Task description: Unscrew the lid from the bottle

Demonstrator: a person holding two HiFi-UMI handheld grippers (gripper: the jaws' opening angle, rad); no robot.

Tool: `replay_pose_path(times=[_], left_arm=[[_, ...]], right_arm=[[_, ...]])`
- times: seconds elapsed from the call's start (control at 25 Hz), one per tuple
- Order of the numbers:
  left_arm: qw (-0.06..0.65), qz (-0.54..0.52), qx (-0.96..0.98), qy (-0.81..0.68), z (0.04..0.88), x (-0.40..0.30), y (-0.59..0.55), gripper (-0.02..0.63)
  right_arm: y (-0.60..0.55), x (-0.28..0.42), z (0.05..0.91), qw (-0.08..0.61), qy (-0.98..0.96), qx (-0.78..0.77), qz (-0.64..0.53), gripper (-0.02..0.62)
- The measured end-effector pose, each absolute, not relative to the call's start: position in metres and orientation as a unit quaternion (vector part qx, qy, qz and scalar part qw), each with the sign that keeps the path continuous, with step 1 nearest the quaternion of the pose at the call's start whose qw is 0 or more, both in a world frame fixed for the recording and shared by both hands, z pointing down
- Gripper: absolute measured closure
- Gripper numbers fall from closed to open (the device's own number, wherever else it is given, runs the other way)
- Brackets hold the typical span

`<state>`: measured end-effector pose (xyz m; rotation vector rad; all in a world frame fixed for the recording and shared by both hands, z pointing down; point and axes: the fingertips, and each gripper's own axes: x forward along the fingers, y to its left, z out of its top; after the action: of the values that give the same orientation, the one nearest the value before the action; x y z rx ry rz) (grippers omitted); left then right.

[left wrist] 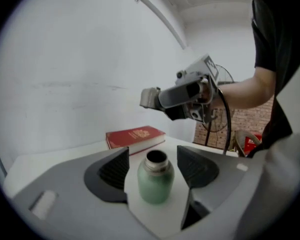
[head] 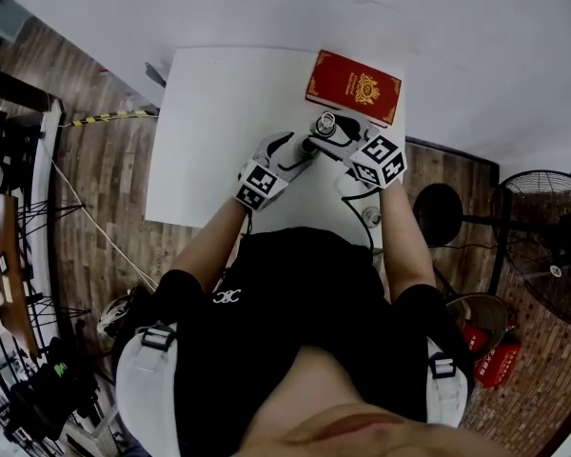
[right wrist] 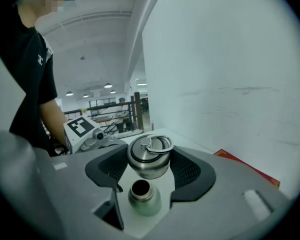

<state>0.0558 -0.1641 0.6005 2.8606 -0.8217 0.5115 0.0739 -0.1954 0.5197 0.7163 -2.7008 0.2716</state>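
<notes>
Pretty much done here, I'd say. My left hand-held gripper (left wrist: 152,156) sits low on the table (head: 219,112) with its jaws spread on either side of the bottle (left wrist: 155,184). The bottle stands upright between them. A sliver of table shows between the left pad and the green body, so I'd call it a loose bracket, not a clamp. The bottle's mouth is bare and open.

Moving right, my right hand-held gripper (right wrist: 150,161) has its 2 jaws closed on the steel lid (right wrist: 151,149), ring on top. It holds the lid in the air just above the neck, not touching it. Further right, at the back of the table, there's a red book (head: 354,86), apart from the bottle.

So the unscrewing itself looks finished, since the lid is off the bottle. All I reckon is left is parking the lid somewhere on the table and letting go, if that even counts.
</notes>
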Motion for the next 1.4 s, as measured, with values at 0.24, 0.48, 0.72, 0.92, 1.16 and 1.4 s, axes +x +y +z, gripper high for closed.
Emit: replay_pose_path(times=[0.24, 0.48, 0.72, 0.92, 1.16, 1.4], left_arm=[[0.062, 0.059, 0.909, -0.409, 0.514, 0.008, -0.195, 0.513], [0.027, 0.075, 0.854, -0.515, 0.467, -0.030, -0.209, 0.552], [-0.045, 0.081, 0.825, -0.557, 0.426, -0.038, -0.205, 0.552], [-0.029, 0.085, 0.826, -0.556, 0.436, -0.034, -0.202, 0.552], [-0.031, 0.087, 0.832, -0.547, 0.430, -0.030, -0.194, 0.552], [-0.044, 0.088, 0.832, -0.546, 0.427, -0.028, -0.190, 0.551]], right_arm=[[-0.198, 0.102, 0.460, 0.038, -0.923, 0.373, 0.086, 0.327], [-0.201, 0.149, 0.423, -0.012, -0.862, 0.504, 0.060, 0.328], [-0.204, 0.162, 0.442, 0.052, -0.835, 0.542, 0.079, 0.327], [-0.202, 0.156, 0.447, 0.053, -0.839, 0.535, 0.083, 0.327], [-0.200, 0.149, 0.428, 0.060, -0.841, 0.535, 0.062, 0.327], [-0.199, 0.144, 0.432, 0.061, -0.844, 0.529, 0.062, 0.327]])
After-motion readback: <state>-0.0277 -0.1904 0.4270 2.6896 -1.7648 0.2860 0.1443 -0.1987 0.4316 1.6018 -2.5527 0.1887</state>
